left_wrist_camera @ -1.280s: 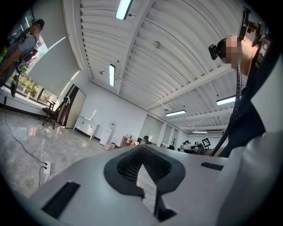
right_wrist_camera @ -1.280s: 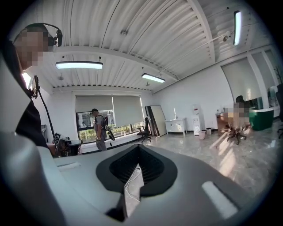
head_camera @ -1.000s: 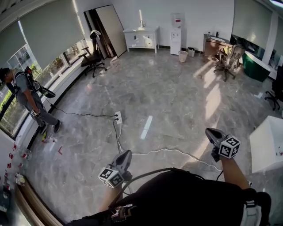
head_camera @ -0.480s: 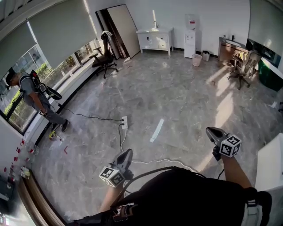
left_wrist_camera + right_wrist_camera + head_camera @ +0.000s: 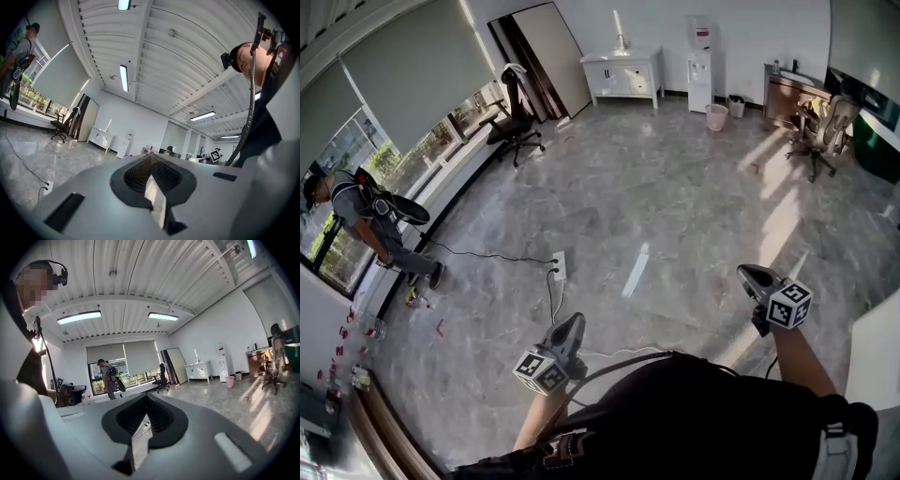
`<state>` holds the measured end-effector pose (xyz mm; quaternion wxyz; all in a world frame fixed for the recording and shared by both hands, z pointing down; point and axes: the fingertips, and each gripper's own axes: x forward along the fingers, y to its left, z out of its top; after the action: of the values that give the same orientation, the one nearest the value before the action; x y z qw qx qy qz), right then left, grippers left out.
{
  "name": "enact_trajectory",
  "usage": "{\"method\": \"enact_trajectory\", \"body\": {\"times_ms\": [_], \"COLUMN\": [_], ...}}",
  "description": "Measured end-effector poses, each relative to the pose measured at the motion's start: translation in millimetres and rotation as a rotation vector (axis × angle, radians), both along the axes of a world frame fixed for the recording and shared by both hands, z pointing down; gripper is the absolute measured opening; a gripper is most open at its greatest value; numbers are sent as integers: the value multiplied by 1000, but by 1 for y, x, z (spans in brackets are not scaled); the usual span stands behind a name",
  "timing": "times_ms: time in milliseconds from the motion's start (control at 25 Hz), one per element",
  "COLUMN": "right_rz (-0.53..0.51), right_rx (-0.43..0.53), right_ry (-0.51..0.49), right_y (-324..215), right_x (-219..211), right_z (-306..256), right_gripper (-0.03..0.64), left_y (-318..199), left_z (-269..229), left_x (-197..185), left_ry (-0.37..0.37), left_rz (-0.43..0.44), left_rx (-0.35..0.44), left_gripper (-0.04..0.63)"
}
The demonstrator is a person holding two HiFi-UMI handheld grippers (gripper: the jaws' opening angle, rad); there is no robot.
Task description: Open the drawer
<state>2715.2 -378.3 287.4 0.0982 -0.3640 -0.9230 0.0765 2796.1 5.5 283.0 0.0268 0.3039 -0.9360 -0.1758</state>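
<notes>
Clearly, the step in hand is only the approach, and the drawer is not yet within reach. At the far left a person (image 5: 370, 220) stands by the window, well apart from the way and no obstacle. A cable (image 5: 551, 298) runs over the floor (image 5: 675, 206) from a socket strip toward the wearer's feet. It is better to step over it than to drag it along.

The left gripper (image 5: 570, 326) is carried low in front of the body. Its jaws are pressed together and nothing is between them.

The white cabinet (image 5: 623, 73) at the back wall is, in my judgement, where the drawer sits. It is far away across the open floor, and the drawer front and its handle are too small to make out from here.

The right gripper (image 5: 752, 275) is also clenched and empty, and it points forward.

To do this well, I would walk straight to the cabinet and stop square before it. One gripper should spread its jaws only when the handle is near, then close on the handle's middle and pull level, so the drawer does not jam.
</notes>
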Motion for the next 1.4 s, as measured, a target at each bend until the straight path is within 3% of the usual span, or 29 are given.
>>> {"method": "enact_trajectory", "body": {"times_ms": [240, 600, 800, 1080, 1400], "right_rz": [52, 151, 152, 96, -46], "right_rx": [14, 34, 48, 29, 10], "right_ry": [-11, -43, -16, 3, 0], "right_y": [40, 98, 109, 112, 97], "right_x": [-67, -170, -206, -292, -451], "right_z": [4, -32, -24, -16, -17], "right_gripper": [2, 2, 2, 2, 2], "left_y": [40, 97, 106, 110, 92], "left_z": [15, -13, -5, 3, -11], "left_x": [-83, -220, -260, -313, -417], "left_ry": [-10, -53, -44, -11, -6], "left_rz": [56, 194, 198, 137, -36], "left_rx": [28, -6, 13, 6, -7], "left_gripper": [0, 0, 0, 0, 0]}}
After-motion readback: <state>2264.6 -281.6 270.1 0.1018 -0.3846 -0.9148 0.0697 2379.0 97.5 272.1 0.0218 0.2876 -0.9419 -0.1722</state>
